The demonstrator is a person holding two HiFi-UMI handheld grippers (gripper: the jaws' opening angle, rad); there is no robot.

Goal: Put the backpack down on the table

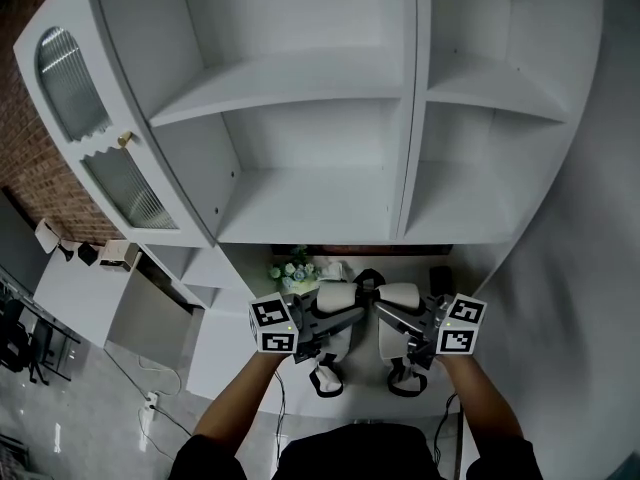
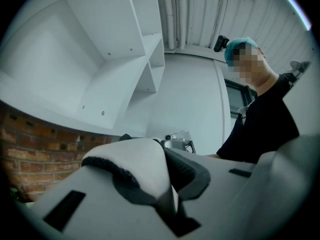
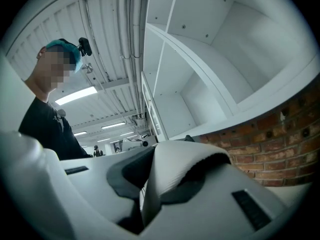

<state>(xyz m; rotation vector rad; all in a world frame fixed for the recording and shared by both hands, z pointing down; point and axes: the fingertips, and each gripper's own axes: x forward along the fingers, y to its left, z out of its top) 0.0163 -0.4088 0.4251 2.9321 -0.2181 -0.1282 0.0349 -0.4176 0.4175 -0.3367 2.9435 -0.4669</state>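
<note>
Left gripper (image 2: 165, 171) jaws closed with nothing between them, right gripper (image 3: 150, 181) the same. Both are held tip to tip over the near worktop (image 1: 410, 266), below the white shelves (image 1: 300, 88). No backpack shows in any view, so placement can't be confirmed.

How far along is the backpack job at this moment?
Done: nothing confirmable; no backpack shows clearly on the white table. In hand: the left gripper and right gripper are both shut, tips close together, seemingly empty. Left: possibly the whole placing.
</note>
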